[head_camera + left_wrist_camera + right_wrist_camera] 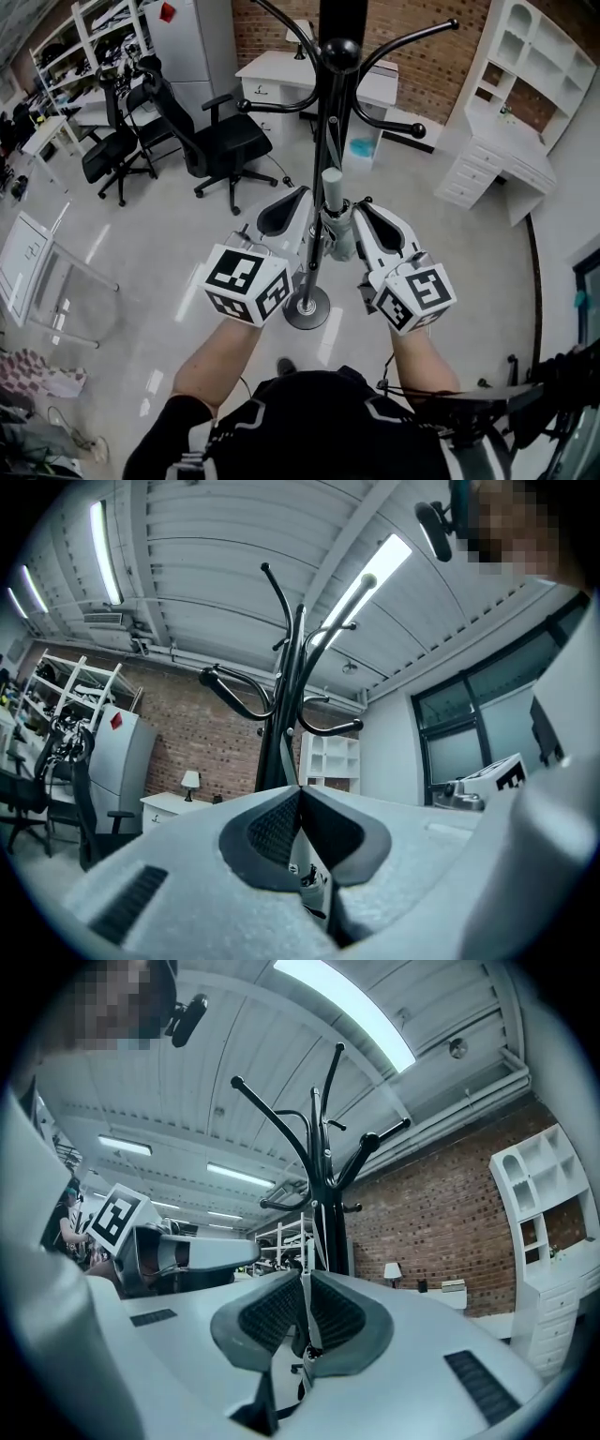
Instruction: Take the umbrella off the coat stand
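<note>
- Presently the folded umbrella (pixel 335 220) is seen upright against the pole of the coat stand (pixel 339 53), flanked closely by both grippers.
- The left gripper (pixel 302 195) is pressed together, with nothing seen between its pads.
- The right gripper (pixel 359 202) is clamped on a thin pale strap (pixel 305 1302), probably so the loop can be lifted off its hook.
- No container is involved; distant shelving (pixel 86 33) is loaded with dark gear.

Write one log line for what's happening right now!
umbrella: hanging on coat stand, not yet taken | left gripper: shut, empty | right gripper: shut | position: one each side of umbrella
</note>
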Motion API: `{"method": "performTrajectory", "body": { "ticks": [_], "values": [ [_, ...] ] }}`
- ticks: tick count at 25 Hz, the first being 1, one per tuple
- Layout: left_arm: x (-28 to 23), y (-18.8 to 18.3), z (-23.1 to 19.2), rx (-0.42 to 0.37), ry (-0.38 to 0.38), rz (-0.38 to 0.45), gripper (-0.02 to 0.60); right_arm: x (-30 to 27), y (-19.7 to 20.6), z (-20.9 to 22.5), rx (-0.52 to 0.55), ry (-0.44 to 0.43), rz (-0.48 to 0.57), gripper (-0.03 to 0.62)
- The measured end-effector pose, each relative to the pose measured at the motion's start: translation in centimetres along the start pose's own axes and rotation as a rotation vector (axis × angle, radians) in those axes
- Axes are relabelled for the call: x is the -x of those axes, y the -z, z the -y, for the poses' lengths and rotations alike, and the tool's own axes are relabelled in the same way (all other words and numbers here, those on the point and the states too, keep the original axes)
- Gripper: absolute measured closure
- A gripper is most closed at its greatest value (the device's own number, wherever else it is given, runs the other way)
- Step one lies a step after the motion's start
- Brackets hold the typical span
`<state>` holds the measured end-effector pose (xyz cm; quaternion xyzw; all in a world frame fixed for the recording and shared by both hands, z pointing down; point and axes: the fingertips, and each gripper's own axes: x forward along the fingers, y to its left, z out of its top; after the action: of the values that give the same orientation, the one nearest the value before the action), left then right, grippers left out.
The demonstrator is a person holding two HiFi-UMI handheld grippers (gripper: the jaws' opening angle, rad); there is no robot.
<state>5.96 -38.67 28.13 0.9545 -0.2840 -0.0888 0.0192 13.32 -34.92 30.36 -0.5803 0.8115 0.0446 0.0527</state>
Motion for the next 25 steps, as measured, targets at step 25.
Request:
{"method": "performTrajectory", "body": {
  "ticks": [25],
  "values": [
    [-7.0,-1.5,-2.2,-0.008,-0.155,-0.033,0.465,-7.7,-3.5,3.6,-0.064,-0.36,0.031,0.519]
  ]
}}
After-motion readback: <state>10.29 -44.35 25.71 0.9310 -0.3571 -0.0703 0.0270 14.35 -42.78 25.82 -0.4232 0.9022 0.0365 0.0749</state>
